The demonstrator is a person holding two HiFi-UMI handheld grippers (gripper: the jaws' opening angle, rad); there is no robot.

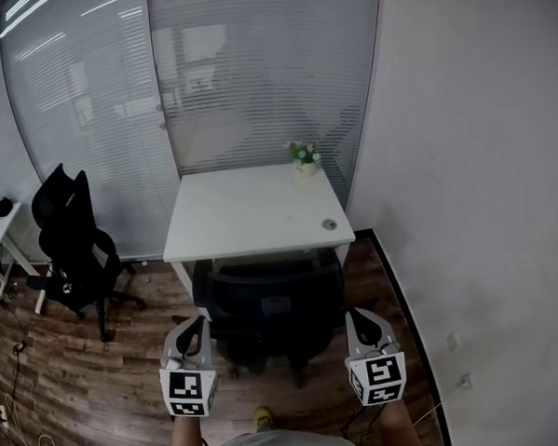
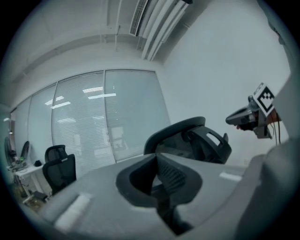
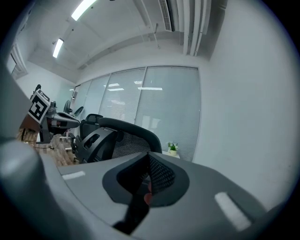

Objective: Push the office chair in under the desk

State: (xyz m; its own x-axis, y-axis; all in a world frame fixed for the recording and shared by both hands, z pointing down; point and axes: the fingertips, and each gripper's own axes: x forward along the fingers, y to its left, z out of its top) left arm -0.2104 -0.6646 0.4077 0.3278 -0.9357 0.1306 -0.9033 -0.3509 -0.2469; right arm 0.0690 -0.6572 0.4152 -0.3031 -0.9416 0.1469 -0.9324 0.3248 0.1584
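The office chair [image 1: 269,306] sits mid-frame in the head view, partly under the white desk [image 1: 250,210], backrest just outside its front edge. Your left gripper [image 1: 193,326] and right gripper [image 1: 361,319] flank that backrest, apart from it; the wall runs close at right. In the left gripper view, the jaws are pressed together on nothing. In the right gripper view, they are likewise closed and empty, probably readied as blunt pushers.
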